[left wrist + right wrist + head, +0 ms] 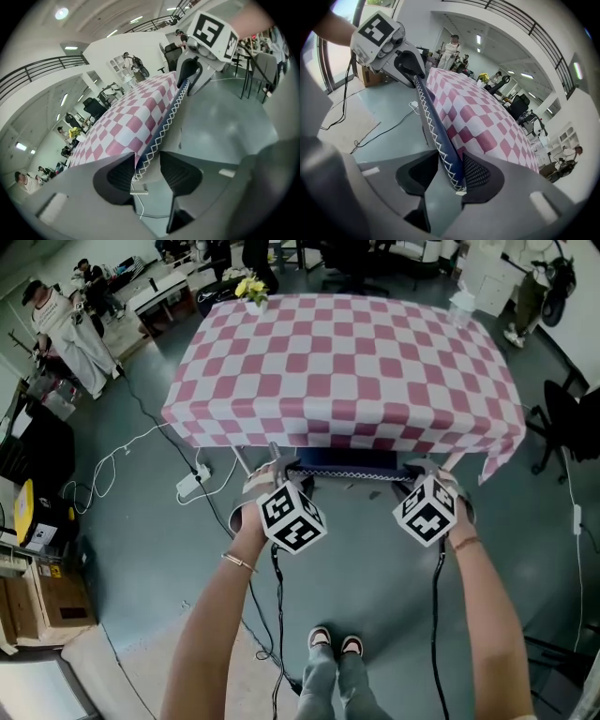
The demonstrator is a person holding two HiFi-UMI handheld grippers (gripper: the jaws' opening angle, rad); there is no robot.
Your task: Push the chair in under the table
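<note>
A table under a pink-and-white checked cloth [347, 362] fills the upper middle of the head view. The navy chair back [352, 465], edged with white zigzag stitching, lies just under the cloth's near edge. My left gripper [274, 461] is at the back's left end and my right gripper [427, 469] at its right end. In the left gripper view the left gripper [147, 171] is open, with the chair back's [166, 126] edge between its pads and gaps showing. In the right gripper view the right gripper [450, 178] is open around the chair back [436, 136], which lies near the right pad.
A power strip [192, 484] and white cables [122, 460] lie on the grey floor left of the table. A black office chair [562, 418] stands at the right. Yellow flowers [251, 289] sit on the far table edge. Cardboard boxes [47, 601] are at the lower left, and a person [66, 329] stands far left.
</note>
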